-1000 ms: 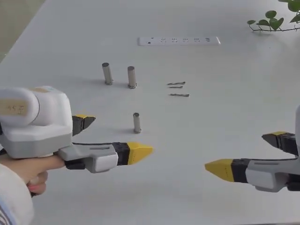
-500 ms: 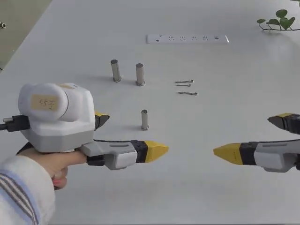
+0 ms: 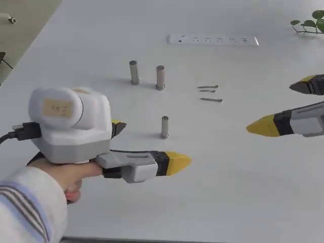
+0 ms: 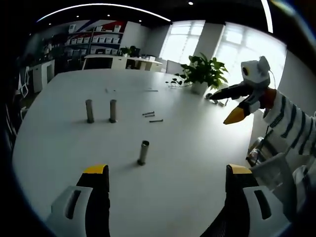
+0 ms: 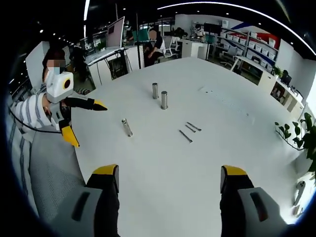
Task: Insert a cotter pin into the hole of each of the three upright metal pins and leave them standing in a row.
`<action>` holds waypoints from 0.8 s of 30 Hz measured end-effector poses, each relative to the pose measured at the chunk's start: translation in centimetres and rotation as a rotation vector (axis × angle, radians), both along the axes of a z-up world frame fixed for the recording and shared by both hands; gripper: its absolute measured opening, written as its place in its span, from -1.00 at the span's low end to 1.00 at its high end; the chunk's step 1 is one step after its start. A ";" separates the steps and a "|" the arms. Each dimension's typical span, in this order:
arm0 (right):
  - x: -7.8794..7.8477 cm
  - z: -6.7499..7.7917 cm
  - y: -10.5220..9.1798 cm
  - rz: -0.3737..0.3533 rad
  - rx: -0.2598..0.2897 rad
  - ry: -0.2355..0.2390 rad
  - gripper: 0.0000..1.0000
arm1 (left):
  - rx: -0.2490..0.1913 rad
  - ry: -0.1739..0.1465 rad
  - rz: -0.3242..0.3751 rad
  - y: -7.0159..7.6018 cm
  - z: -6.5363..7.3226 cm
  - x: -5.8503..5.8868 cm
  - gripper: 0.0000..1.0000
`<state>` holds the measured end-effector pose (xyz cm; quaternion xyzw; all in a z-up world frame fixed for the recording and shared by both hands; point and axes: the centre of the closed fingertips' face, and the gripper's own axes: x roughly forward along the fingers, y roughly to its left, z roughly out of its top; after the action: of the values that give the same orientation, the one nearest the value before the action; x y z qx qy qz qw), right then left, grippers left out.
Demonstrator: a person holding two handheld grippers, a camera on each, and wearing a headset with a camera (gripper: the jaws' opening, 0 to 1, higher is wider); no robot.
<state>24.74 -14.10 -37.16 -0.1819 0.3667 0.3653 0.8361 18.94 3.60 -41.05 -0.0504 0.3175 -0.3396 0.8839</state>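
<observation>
Table: white and matte, carrying everything below.
Hand: a hand in a striped sleeve holds the left gripper's handle at the near edge.
Left gripper: low over the near left of the table, jaws spread wide with nothing between them. Its bulky white body hides a patch of table behind it (a black cable leaves its back).
Right gripper: held above the table on the right, jaws spread wide and empty, yellow tips pointing towards the middle.
Near metal pin: upright and alone, just beyond the left gripper's tips. In the left gripper view it stands straight ahead between the jaws.
Cotter pins: three lie flat and loose, right of the metal pins and apart from all of them.
Far metal pins: two stand upright side by side, behind the near one and slightly left.
Power strip: white, flat near the far edge.
Plant: leafy sprigs at the far right corner.
</observation>
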 end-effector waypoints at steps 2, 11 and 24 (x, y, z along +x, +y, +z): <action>0.7 0.1 0.3 0.032 -0.024 -0.002 0.62 | 0.001 0.005 -0.001 0.0 -0.1 -0.1 0.95; 3.6 0.0 1.7 0.210 -0.104 -0.014 0.53 | -0.007 0.007 0.000 0.0 -0.1 0.0 0.96; 7.7 -1.2 4.0 0.363 -0.137 -0.005 0.20 | -0.017 -0.005 0.022 0.7 0.5 0.5 0.95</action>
<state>32.42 -10.06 -38.31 -0.3024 0.3499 0.4839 0.7430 19.45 4.30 -40.53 -0.0606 0.3117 -0.3326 0.8880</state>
